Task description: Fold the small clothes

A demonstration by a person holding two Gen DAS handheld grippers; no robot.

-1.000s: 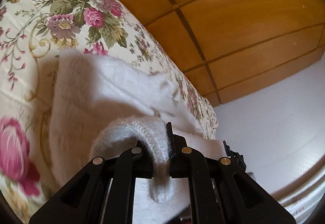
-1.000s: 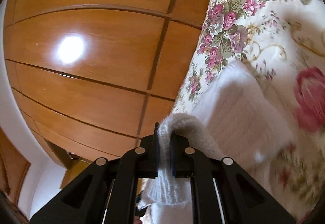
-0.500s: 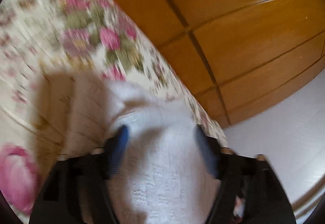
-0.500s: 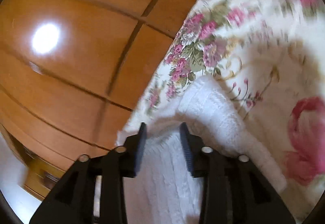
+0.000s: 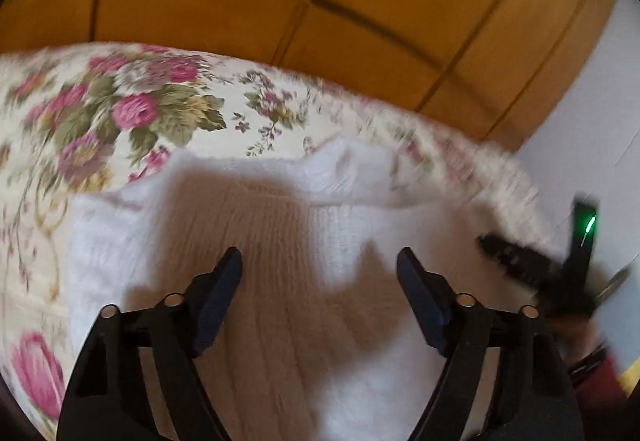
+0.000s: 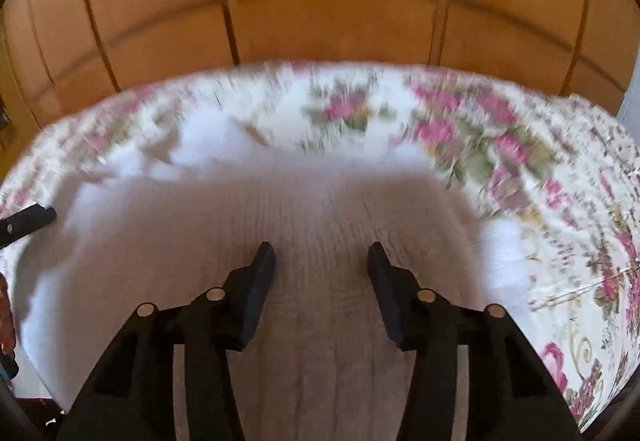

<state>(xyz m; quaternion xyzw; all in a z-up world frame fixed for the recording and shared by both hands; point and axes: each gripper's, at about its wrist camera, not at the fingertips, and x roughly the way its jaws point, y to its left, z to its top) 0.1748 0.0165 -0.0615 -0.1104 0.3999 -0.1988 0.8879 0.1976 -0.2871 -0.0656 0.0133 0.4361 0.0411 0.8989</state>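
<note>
A white knitted garment [image 5: 320, 225] lies flat on the floral bedspread [image 5: 132, 113]. My left gripper [image 5: 320, 261] is open and empty, held just above the garment. The same garment shows in the right wrist view [image 6: 304, 209], with my right gripper [image 6: 322, 257] open and empty above its middle. The right gripper also shows at the right edge of the left wrist view [image 5: 520, 261]. The left gripper's tip shows at the left edge of the right wrist view [image 6: 28, 221]. Both views are blurred by motion.
A wooden panelled wardrobe [image 5: 320, 1] stands behind the bed, also in the right wrist view [image 6: 320, 1]. A white wall [image 5: 600, 121] is at the right. The bedspread [image 6: 540, 161] extends around the garment on all sides.
Both grippers were shut on folds of the white garment one second ago. They have let go and opened, and the garment now lies flat on the bed. Both cameras have swung level.
</note>
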